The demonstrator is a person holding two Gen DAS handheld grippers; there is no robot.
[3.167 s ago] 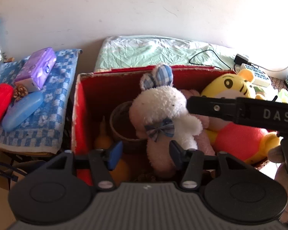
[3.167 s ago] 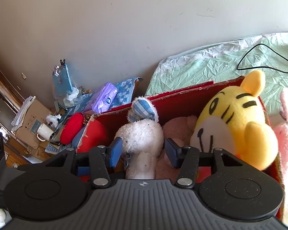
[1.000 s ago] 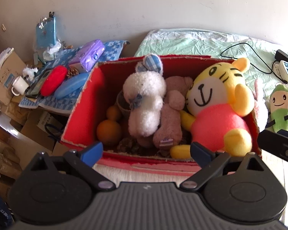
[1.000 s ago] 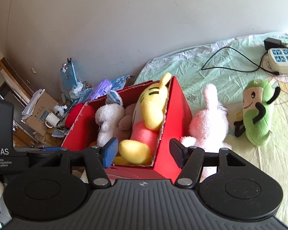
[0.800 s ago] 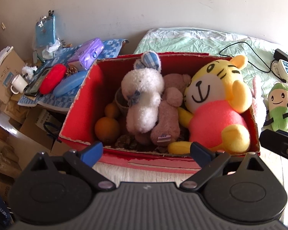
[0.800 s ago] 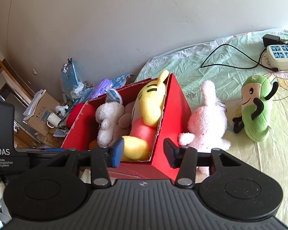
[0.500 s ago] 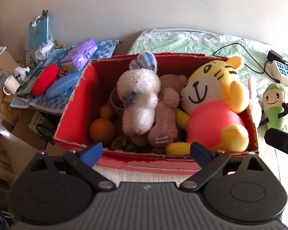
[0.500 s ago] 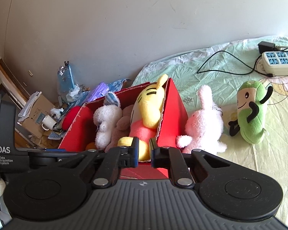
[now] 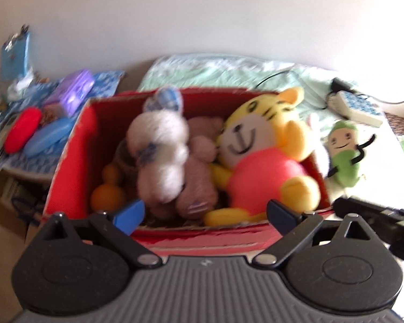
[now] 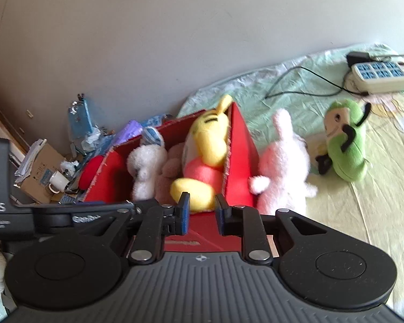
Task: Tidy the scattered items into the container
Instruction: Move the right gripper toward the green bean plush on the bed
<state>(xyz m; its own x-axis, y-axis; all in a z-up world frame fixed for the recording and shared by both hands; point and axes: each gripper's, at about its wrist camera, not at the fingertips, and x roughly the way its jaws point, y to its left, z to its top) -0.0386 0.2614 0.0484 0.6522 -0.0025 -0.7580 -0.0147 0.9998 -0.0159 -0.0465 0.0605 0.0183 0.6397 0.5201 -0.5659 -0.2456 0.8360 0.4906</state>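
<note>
You are sitting between picks: the red box (image 9: 67, 161) is already holding the white bunny (image 9: 159, 145), a brown plush (image 9: 199, 167) and the yellow tiger (image 9: 261, 156), while two toys are still lying outside it on the bed. The pink rabbit (image 10: 285, 167) is leaning against the box's right outer wall, and the green plush (image 10: 344, 148) is lying farther right, apart from it.

Your left gripper (image 9: 204, 214) is hovering at the box's near rim with its jaws spread wide and empty. Your right gripper (image 10: 200, 210) is holding its jaws narrowed to a small gap with nothing between them.

The next move is probably yours on the right: spread those jaws, swing right to the pink rabbit, and close on its body.

The left view is blurred. Readable writing is scant: "DAS" on the left device's casing in the right view, with smaller print beneath it illegible.
</note>
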